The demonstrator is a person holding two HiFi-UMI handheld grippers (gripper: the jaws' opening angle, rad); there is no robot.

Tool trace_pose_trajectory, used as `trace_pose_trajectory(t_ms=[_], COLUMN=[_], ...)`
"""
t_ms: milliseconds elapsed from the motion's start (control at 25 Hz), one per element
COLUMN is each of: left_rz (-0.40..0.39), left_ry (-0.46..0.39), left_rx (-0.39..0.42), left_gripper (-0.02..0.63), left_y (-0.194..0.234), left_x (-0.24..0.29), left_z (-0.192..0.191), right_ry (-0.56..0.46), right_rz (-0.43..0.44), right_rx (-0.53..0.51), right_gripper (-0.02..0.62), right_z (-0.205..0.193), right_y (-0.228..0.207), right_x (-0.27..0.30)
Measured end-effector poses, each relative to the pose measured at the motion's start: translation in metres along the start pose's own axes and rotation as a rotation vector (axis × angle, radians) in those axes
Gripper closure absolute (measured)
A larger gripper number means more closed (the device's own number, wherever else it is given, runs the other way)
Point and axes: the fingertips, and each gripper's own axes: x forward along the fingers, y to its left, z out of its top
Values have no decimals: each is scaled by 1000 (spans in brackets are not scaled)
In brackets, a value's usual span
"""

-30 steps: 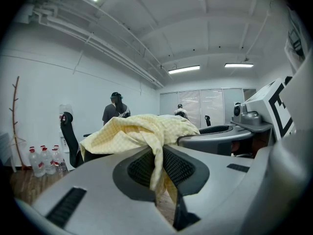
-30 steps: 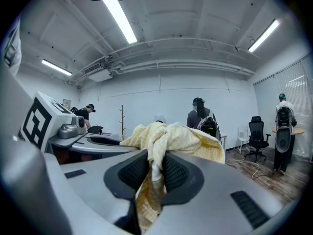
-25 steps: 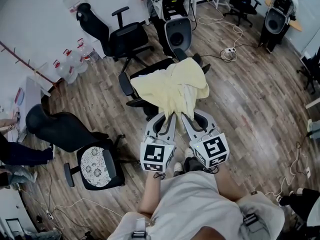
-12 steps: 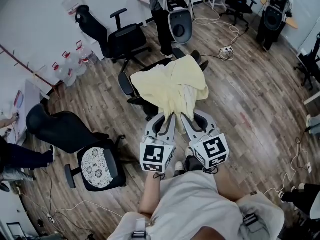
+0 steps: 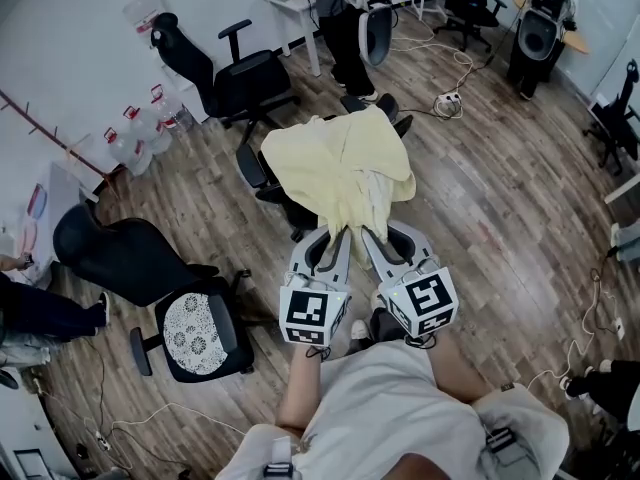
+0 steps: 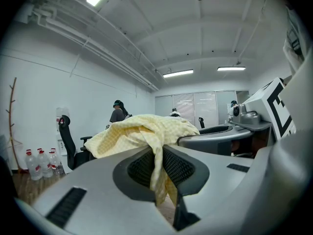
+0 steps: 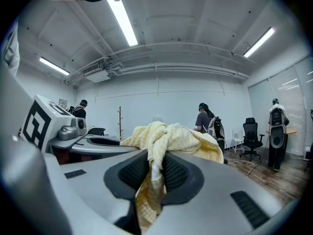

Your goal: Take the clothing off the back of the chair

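Note:
A pale yellow checked garment (image 5: pixel 340 168) is spread out in the air above a black office chair (image 5: pixel 262 168), of which an armrest and part of the seat show. Both grippers hold its near edge side by side. My left gripper (image 5: pixel 341 231) is shut on a fold of the yellow cloth (image 6: pixel 157 151). Right beside it, my right gripper (image 5: pixel 364 230) is shut on another fold (image 7: pixel 155 165). In both gripper views the cloth rises from between the pads and billows ahead, hiding the chair.
A second black chair (image 5: pixel 225 73) stands at the back left, and one with a patterned seat cushion (image 5: pixel 190 328) at the near left. Water bottles (image 5: pixel 135 128) line the left wall. A person (image 5: pixel 345 18) stands behind; cables (image 5: pixel 450 98) run over the wooden floor.
Both grippers keep their hold on the cloth. The chair and the room behind shift up and away in the head view; the person at the back has moved further off.

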Motion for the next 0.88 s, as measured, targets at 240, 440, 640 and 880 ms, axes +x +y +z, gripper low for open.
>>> trace_pose_trajectory(t_ms=[240, 440, 640, 880], left_rz=[-6, -13, -19, -18], left_ry=[-5, -14, -16, -20], left_rx=[1, 2, 8, 4], left_gripper=[545, 545, 545, 545], left_y=[-9, -17, -21, -33], left_x=[-14, -22, -26, -34], left_z=[-1, 2, 7, 6], right_ry=[-2, -6, -8, -9], right_rz=[-5, -7, -11, -5], right_rx=[-2, -3, 3, 5], right_gripper=[517, 517, 517, 517], right_z=[0, 2, 5, 3], right_y=[9, 14, 15, 18], right_x=[-13, -24, -29, -42])
